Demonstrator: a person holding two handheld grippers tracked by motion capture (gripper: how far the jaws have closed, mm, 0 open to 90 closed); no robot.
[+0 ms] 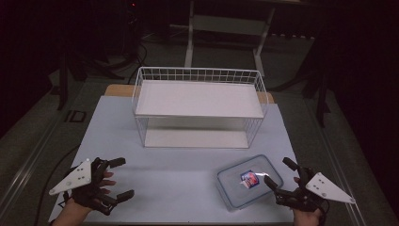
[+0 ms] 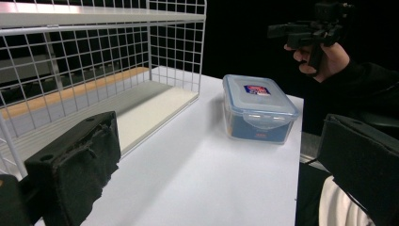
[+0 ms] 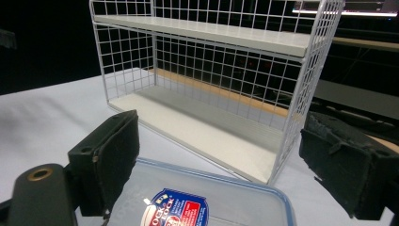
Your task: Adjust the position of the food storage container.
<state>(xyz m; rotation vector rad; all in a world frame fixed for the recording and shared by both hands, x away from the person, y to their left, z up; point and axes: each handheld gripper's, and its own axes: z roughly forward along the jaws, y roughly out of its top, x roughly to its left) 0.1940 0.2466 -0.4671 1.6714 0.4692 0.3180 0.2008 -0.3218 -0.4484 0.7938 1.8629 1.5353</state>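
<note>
A clear lidded plastic box [image 1: 249,181] with a red and blue label lies on the white table top, front right. My right gripper [image 1: 277,170] hovers at the box's right edge, open, with nothing between its jaws. In the right gripper view the box lid [image 3: 197,202] sits just below the wide-apart jaws of my right gripper [image 3: 228,165]. My left gripper [image 1: 122,178] is at the front left, open and empty. The left gripper view looks across the table between the spread jaws of my left gripper [image 2: 216,165] at the box [image 2: 258,106] and the right gripper [image 2: 301,33].
A white wire rack [image 1: 197,101] with two shelves stands at the middle back of the table [image 1: 164,174]; both shelves look bare. It also fills the rack side [image 2: 94,70] and rack front [image 3: 211,70]. Dark floor and frame legs lie beyond.
</note>
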